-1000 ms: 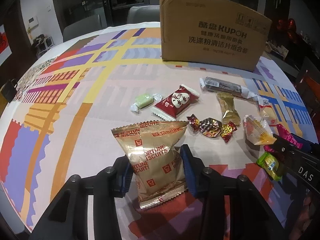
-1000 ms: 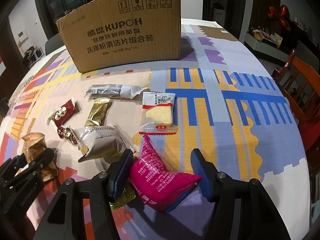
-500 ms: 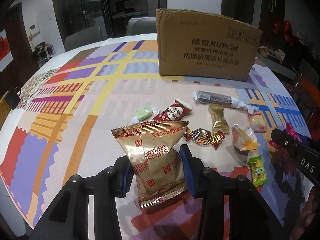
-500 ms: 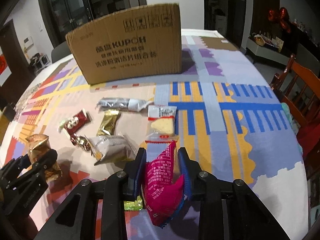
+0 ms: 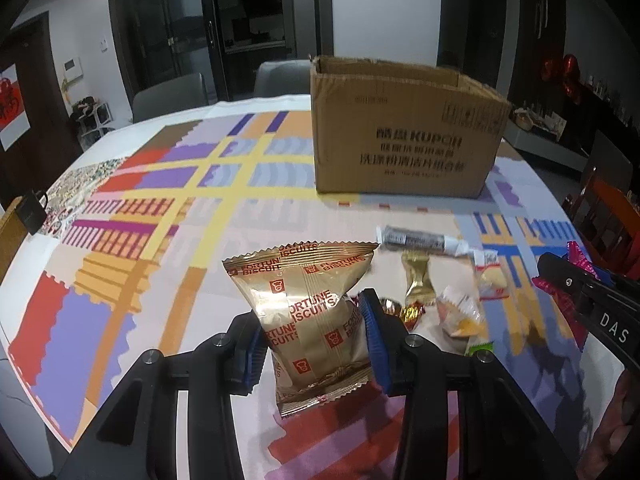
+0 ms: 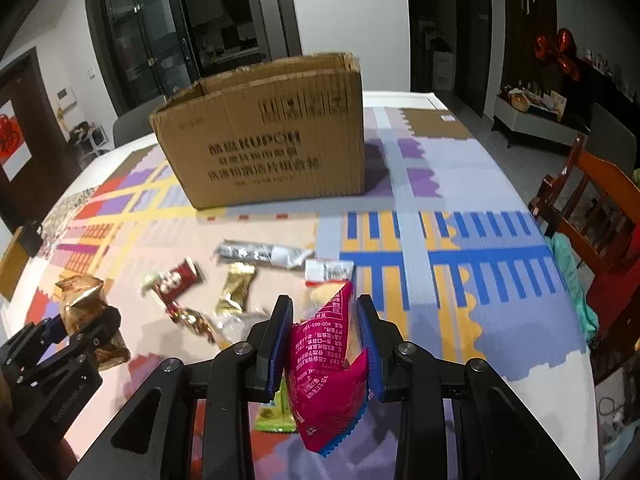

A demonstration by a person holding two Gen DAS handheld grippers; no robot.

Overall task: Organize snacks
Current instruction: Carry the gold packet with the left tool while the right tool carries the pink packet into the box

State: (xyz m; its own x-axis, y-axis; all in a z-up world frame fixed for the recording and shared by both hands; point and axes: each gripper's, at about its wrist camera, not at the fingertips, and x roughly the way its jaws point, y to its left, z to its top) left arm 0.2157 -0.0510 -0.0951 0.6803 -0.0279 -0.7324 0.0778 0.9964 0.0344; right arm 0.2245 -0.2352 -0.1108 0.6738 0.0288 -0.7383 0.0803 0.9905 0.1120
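The left gripper (image 5: 312, 332) is clamped on a gold Fortune Biscuits packet (image 5: 308, 312), held off the patterned tablecloth (image 5: 120, 280). The right gripper (image 6: 324, 340) pinches a magenta snack pouch (image 6: 328, 368), also lifted. Beyond them loose sweets (image 6: 176, 280) lie scattered, and farthest stands the open cardboard box (image 6: 272, 136).

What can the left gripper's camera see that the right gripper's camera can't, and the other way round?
Only the left view shows the printed front of the gold biscuit packet pinched in the left gripper.

Only the right view shows the pink snack bag clamped in the right gripper, the red candy, and the wooden chair.

Both show the open cardboard box, the patterned tablecloth, the silver bar wrapper and each other's gripper at the edge.
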